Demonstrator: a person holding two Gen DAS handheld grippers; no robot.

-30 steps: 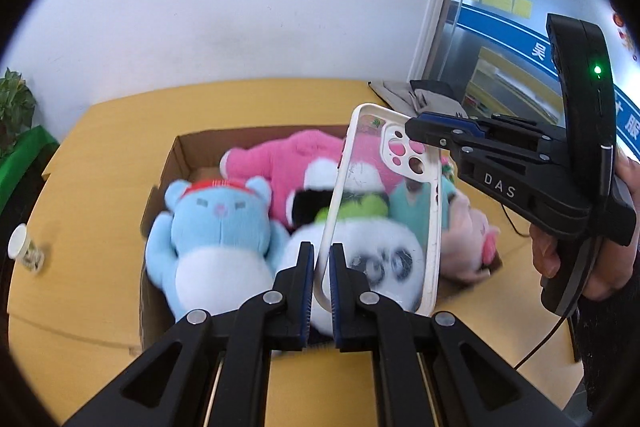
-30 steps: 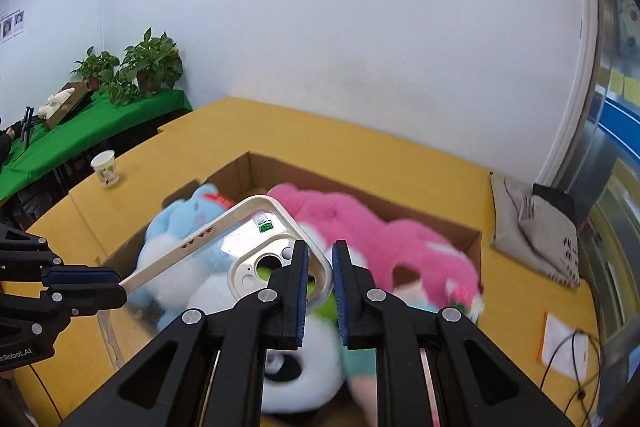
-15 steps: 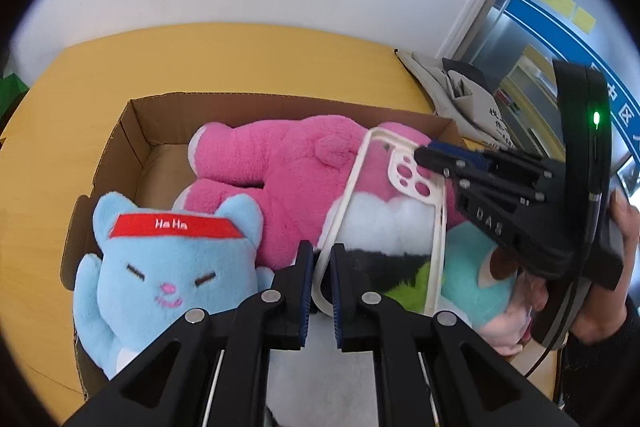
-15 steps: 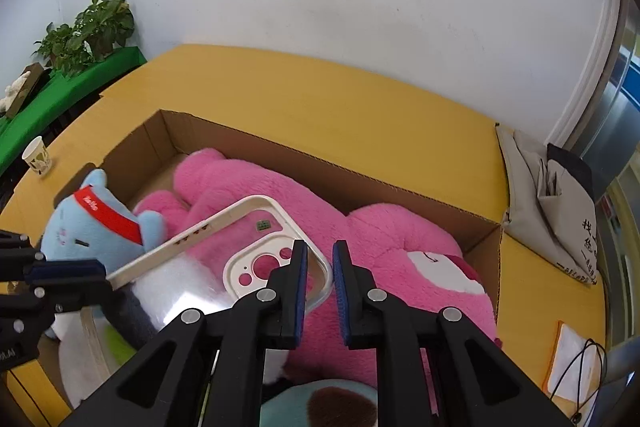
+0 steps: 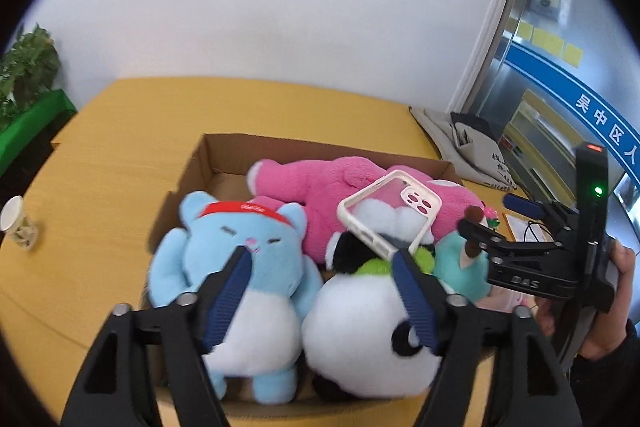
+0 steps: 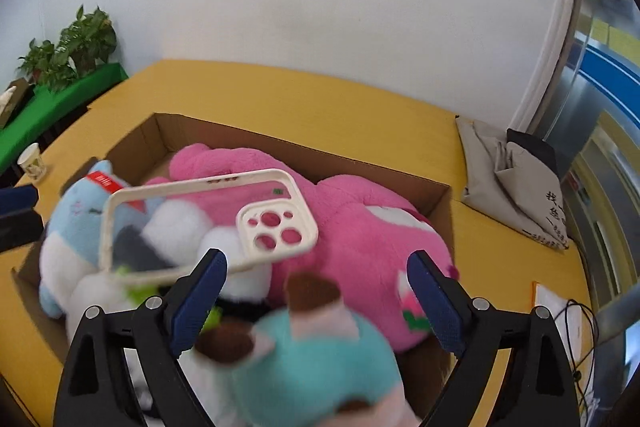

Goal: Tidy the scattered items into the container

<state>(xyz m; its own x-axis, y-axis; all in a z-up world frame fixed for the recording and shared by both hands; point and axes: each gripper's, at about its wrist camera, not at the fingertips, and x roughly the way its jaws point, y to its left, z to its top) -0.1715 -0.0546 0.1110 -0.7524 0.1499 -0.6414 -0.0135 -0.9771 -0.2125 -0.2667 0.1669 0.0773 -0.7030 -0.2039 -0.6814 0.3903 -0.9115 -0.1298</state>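
A clear phone case with a cream rim point(image 5: 390, 215) lies loose on top of the plush toys in the cardboard box point(image 5: 224, 155). It also shows in the right wrist view point(image 6: 208, 223), over the box point(image 6: 360, 167). My left gripper point(image 5: 322, 267) is open and empty just in front of the case, above the blue bear point(image 5: 240, 247) and the panda point(image 5: 368, 315). My right gripper point(image 6: 316, 271) is open and empty above the pink plush point(image 6: 352, 227) and the teal plush point(image 6: 312, 359). It shows at the right in the left wrist view point(image 5: 486, 221).
The box stands on a yellow table point(image 5: 120, 167). A paper cup point(image 5: 16, 223) stands at the table's left edge. Grey cloth bags point(image 6: 512, 179) lie at the back right. A paper and a cable point(image 6: 568, 311) lie to the right of the box.
Both grippers have opened and let go of the phone case. The case now rests on the toys in the box. Both grippers have pulled back a little.
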